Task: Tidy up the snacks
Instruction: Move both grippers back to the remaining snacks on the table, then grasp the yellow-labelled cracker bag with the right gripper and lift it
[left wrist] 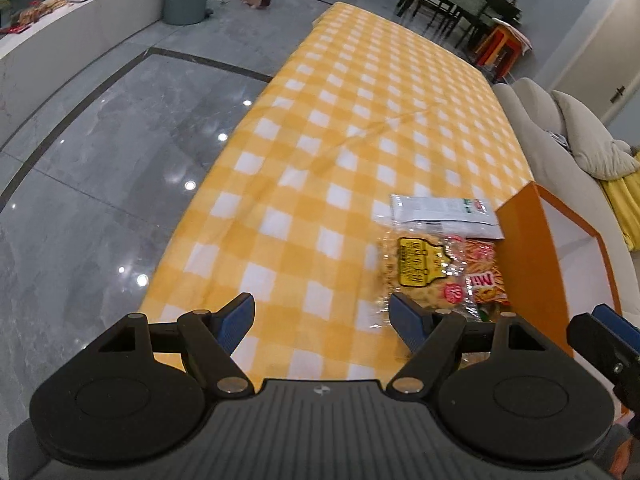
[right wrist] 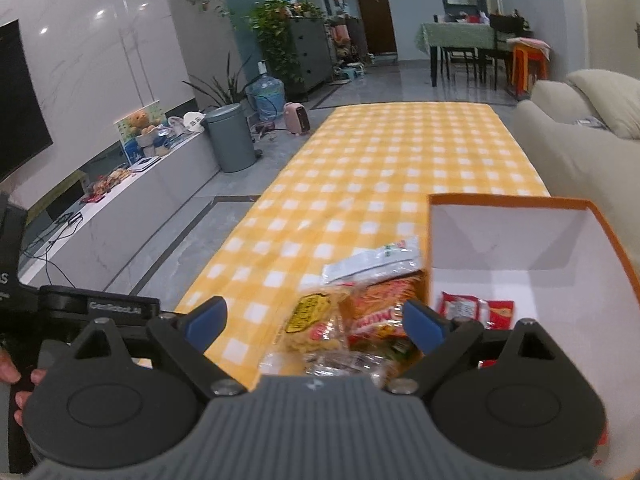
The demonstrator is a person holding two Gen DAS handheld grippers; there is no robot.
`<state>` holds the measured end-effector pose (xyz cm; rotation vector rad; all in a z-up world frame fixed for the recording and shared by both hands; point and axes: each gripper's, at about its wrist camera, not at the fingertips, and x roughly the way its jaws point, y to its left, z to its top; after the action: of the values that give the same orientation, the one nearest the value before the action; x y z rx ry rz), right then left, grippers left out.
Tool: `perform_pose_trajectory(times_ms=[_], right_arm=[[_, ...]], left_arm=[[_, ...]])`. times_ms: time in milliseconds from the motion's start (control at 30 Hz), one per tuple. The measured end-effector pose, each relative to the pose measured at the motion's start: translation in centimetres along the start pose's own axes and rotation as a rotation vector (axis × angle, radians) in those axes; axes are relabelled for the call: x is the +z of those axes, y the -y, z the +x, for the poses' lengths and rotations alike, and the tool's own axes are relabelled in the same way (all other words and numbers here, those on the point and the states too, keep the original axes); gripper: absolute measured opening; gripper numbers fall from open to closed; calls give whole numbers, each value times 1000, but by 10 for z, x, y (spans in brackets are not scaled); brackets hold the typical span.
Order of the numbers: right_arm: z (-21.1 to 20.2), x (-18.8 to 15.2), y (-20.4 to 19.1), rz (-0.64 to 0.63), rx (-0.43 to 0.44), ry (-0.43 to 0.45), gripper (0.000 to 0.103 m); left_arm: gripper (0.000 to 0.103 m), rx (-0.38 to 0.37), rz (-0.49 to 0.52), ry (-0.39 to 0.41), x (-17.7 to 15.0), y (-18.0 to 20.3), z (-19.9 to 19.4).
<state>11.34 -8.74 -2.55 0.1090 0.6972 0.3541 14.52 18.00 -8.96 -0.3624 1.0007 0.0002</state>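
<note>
Three snack packs lie together on the yellow checked table (left wrist: 340,140): a clear bag with a yellow label (left wrist: 416,268) (right wrist: 308,320), an orange bag (left wrist: 486,272) (right wrist: 380,308) and a white packet (left wrist: 444,214) (right wrist: 372,260). They touch the left wall of an orange box (left wrist: 524,264) (right wrist: 508,199) with a white inside, where red packets (right wrist: 460,308) lie. My left gripper (left wrist: 322,316) is open over bare cloth, left of the packs. My right gripper (right wrist: 316,322) is open above the clear and orange bags, its pads touching nothing.
A beige sofa (left wrist: 560,132) (right wrist: 568,148) runs along the table's right side. Grey tiled floor (left wrist: 100,160) lies to the left, with a grey bin (right wrist: 232,140) and a low white bench (right wrist: 120,208). A hand (right wrist: 16,376) holds the left gripper's body.
</note>
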Motion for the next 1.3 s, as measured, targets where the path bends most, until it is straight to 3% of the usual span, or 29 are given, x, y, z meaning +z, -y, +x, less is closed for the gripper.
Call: perform_pose_trajectory(times_ms=[167,467,1000,1133,1300], right_arm=[[17,-8,-21,-41,-46,16,95],[92,-16,-48,-107,-200,-71,96],[164,-50,-64,-263,-316,-12,99],[181,-57,-64,-297,-377,-36,100],[189,-62,-65,-318,-390,-19,100]], left_arm=[[89,0,-31,-4,3,-14,4],[90,30,-37,-6,8,-36,8],[89,2,-42,-108,9,-46,54],[89,-10,-62,-112,10,-51,56],[89,12,-63,-105,10,-50,57]])
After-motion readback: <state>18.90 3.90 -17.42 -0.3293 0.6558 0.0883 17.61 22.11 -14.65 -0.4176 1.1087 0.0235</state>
